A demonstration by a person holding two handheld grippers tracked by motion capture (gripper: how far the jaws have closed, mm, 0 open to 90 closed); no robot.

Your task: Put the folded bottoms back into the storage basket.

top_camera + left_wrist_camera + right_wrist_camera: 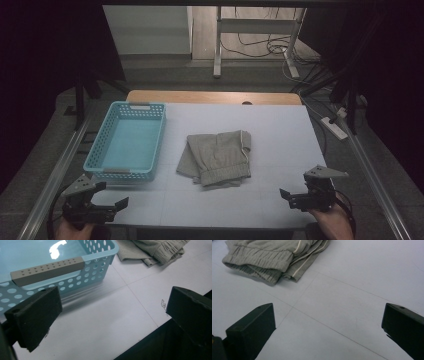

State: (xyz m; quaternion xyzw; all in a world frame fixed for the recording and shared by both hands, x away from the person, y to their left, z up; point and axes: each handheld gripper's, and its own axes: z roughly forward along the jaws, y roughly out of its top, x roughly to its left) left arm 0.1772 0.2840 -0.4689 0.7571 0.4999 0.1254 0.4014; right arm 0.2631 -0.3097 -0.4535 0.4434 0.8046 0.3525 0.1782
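Folded grey cotton shorts [216, 158] lie mid-table on the white tabletop [280, 135], beside a light-blue perforated plastic basket [127, 141]. Left gripper [111, 200] and right gripper [296, 192] rest near the table's front edge, jaws wide apart, holding nothing.

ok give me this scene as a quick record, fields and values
surface: white table
garment: folded grey shorts, mid-table, lying flat
container: light blue perforated basket, empty, left of the shorts, apart from them
left tool: open, holding nothing, near front left edge by the basket
right tool: open, holding nothing, near front right edge
contact: neither tool touches the shorts
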